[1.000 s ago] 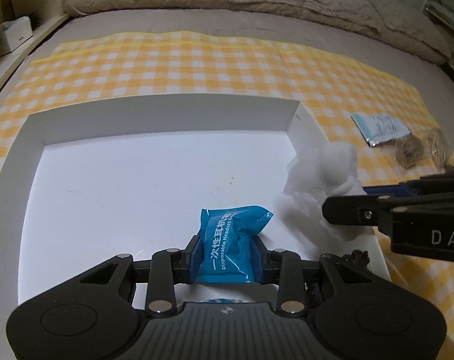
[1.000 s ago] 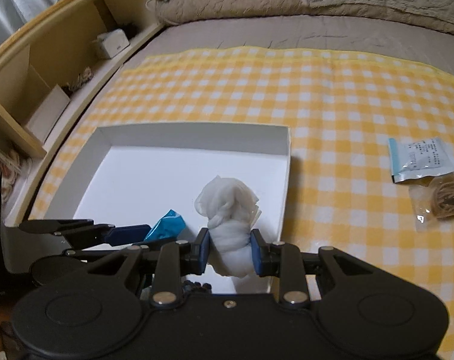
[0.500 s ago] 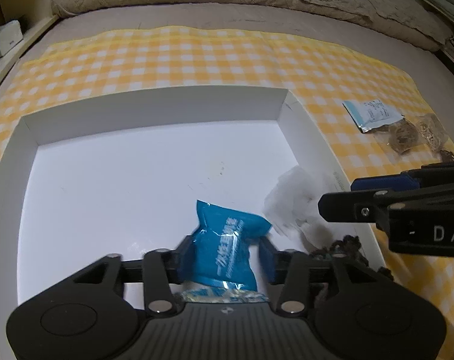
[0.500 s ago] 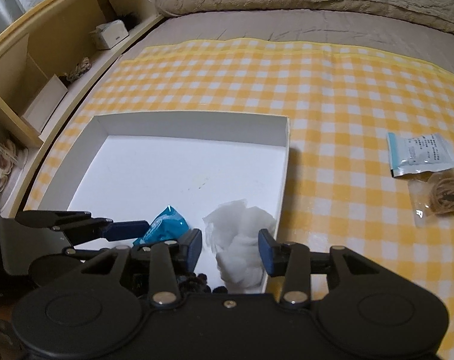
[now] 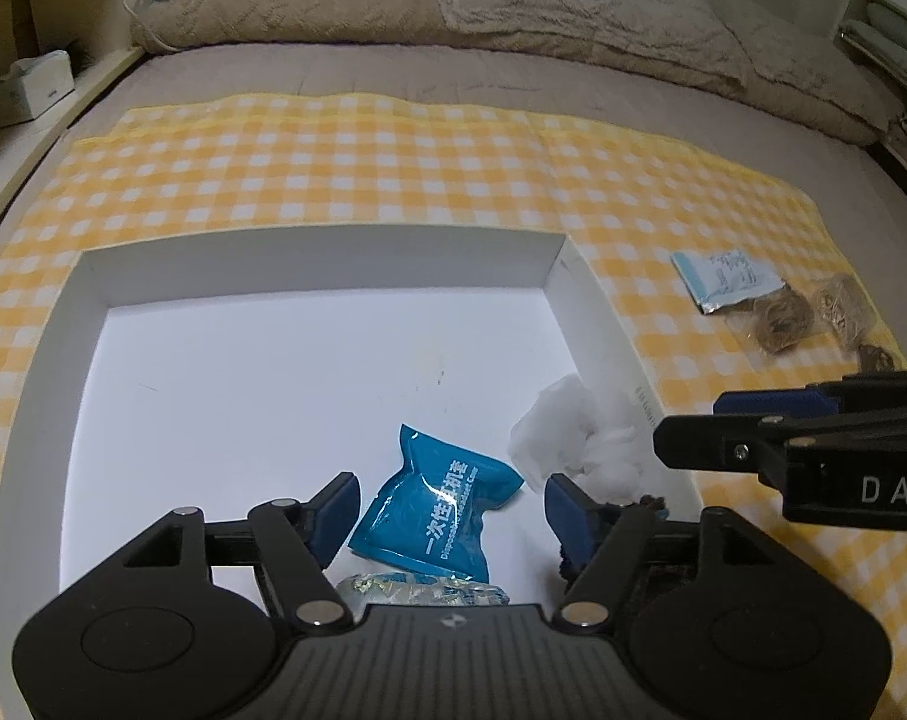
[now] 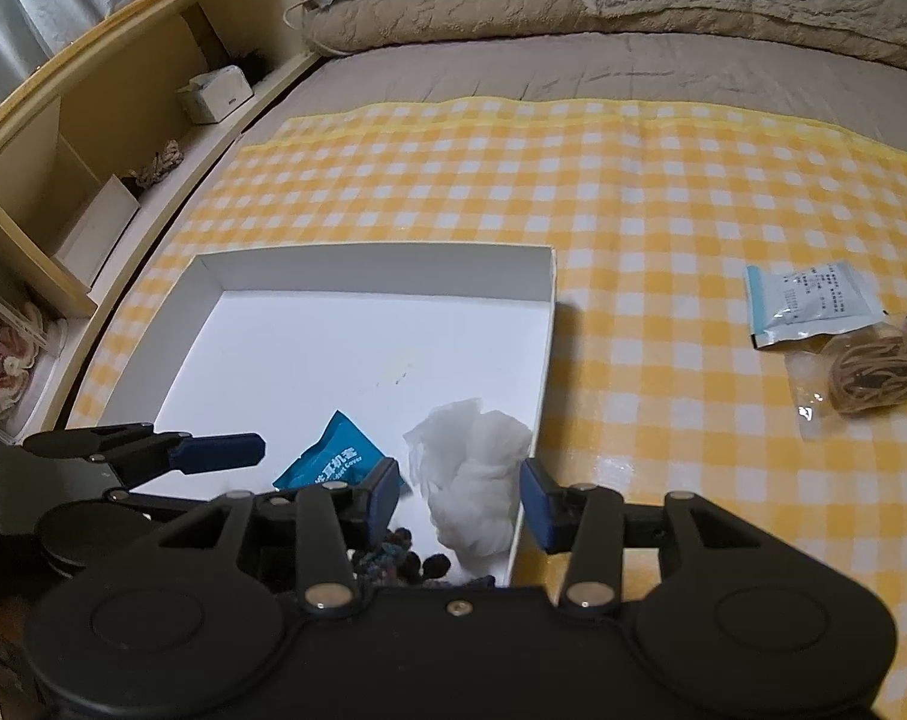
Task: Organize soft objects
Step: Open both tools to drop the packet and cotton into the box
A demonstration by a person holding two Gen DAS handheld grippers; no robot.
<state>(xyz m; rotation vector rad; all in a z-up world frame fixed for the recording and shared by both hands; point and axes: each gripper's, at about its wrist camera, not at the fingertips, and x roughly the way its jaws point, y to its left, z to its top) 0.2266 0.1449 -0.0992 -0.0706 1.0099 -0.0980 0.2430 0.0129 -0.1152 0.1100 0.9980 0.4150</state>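
Two claws work over one white box (image 5: 315, 258) here. Left gripper (image 5: 450, 507) has its jaws opening, and its blue pads do not touch the blue packet (image 5: 438, 507) that lies between them on the box floor near the front edge. Right gripper (image 6: 460, 495) also has its jaws opening; the white wad (image 6: 471, 480) stands between its pads, in the front right corner of the box, and the pads are apart from it.

From left to right I count these things. One box, shallow and rectangular, made of stiff white card with low straight walls. One blue packet, a glossy plastic pillow shape with white printed letters. Under the left claw there is one crinkled clear wrapper (image 5: 420, 591), only partly seen. One white wad, soft and fluffy like cotton or tissue, irregular in shape. Near it, at the front wall, lies some dark knitted or beaded material (image 6: 405, 561); how many pieces I cannot tell.

Outside the box, toward the right edge of the yellow checked cloth (image 6: 633, 192), lies one flat sachet (image 6: 810, 303), pale blue and white, and touching it are clear bags with coiled brown string (image 6: 873, 375): two are seen from the left wrist.
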